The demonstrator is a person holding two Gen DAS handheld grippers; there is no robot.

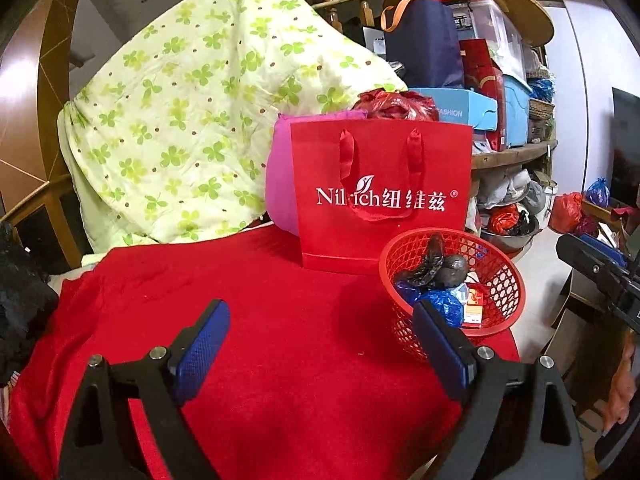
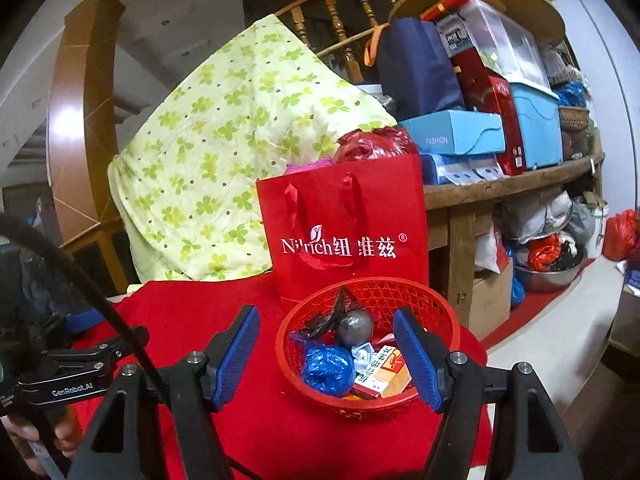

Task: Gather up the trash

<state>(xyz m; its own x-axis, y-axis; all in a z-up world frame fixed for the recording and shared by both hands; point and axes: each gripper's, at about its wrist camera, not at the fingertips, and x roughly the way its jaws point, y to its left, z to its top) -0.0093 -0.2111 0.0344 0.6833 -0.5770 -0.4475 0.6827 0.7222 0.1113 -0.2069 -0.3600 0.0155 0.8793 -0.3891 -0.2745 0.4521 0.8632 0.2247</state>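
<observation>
Resting on the red-covered table (image 1: 280, 340), the red basket (image 2: 440, 312) held the trash: a blue wad (image 2: 326, 368), grey ball (image 2: 356, 322) and orange carton (image 2: 394, 372). The left hand-held gripper (image 1: 320, 340) and right hand-held gripper (image 2: 326, 354) both gaped wide, empty.

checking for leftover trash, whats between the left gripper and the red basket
Only bare red cloth lies between the left gripper and the red basket, seen in the left wrist view.
</observation>
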